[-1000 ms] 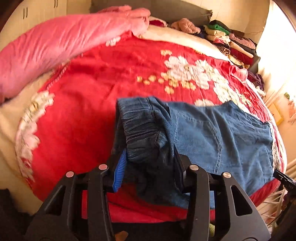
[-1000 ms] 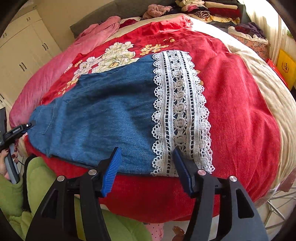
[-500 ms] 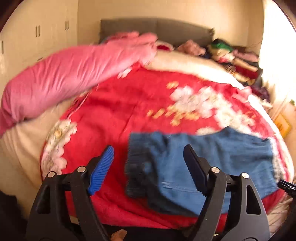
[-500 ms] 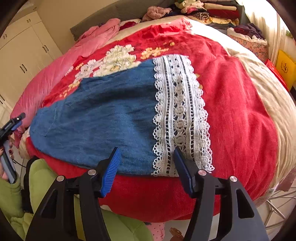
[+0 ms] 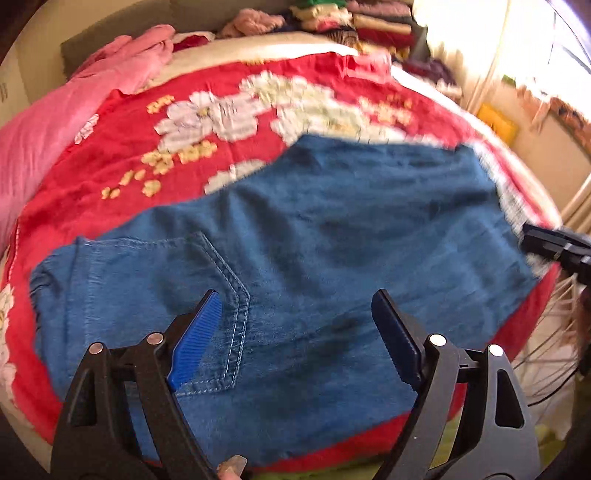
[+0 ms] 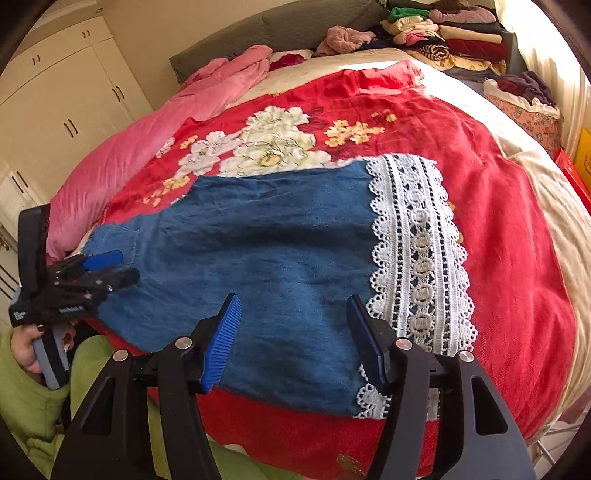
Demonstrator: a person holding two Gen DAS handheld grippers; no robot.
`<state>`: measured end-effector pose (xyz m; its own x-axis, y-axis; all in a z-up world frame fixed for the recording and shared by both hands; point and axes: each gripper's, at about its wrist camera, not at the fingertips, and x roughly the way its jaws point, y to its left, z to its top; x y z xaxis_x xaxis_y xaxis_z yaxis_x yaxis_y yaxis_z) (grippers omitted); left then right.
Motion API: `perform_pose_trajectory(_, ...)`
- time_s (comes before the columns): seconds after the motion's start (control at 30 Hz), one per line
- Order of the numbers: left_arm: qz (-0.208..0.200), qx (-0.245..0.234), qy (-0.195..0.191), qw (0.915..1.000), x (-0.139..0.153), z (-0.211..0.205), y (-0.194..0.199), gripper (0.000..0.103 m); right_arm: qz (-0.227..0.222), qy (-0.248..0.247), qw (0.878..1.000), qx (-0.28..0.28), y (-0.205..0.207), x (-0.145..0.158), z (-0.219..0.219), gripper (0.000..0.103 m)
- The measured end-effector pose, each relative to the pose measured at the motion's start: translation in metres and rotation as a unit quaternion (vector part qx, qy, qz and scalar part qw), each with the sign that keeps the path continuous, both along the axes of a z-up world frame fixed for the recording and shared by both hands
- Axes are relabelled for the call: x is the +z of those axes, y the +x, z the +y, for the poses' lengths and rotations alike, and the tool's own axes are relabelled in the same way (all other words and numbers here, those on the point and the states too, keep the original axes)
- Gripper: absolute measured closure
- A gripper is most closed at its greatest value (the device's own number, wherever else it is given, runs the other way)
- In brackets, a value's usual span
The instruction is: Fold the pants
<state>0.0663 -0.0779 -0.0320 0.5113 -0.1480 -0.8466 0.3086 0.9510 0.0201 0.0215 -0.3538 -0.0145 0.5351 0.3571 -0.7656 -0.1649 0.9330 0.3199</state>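
Note:
Blue denim pants (image 5: 314,251) lie flat on the red flowered bedspread (image 5: 155,122), folded leg on leg, back pocket up. Their white lace hem (image 6: 417,258) lies at the right end in the right wrist view. My left gripper (image 5: 295,328) is open and empty, hovering over the pocket and seat area near the waist. My right gripper (image 6: 291,328) is open and empty above the near edge of the pants (image 6: 266,258), just left of the lace. The left gripper also shows at the left edge of the right wrist view (image 6: 107,266).
A pink quilt (image 6: 155,136) lies along the far left of the bed. Stacked folded clothes (image 6: 443,33) sit at the head of the bed. Cream wardrobes (image 6: 62,99) stand at left. A green-sleeved arm (image 6: 26,398) is at bottom left.
My left gripper let go of the bunched waist end and opened. It then swung right over the pants, which now lie flat. The right gripper stayed open near the lace hem.

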Motion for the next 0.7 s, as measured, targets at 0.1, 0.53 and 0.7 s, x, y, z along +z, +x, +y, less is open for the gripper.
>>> perform_pose_trajectory(0.1,0.021,0.005,0.004,0.9998,-0.014,0.007,0.008,0.027,0.031,0.002,0.999,-0.012,0.004,-0.019,-0.010,0.045)
perform_pose_trajectory(0.53,-0.015,-0.023,-0.055,0.9981,0.037,-0.011,0.072,0.053,0.017,0.003,1.000,-0.002,0.000,-0.022,-0.009,0.042)
perform_pose_trajectory(0.7,-0.002,-0.052,-0.057,0.9970,0.034,-0.022,0.118,0.058,0.018,0.004,1.000,-0.002,-0.001,-0.023,-0.009,0.042)
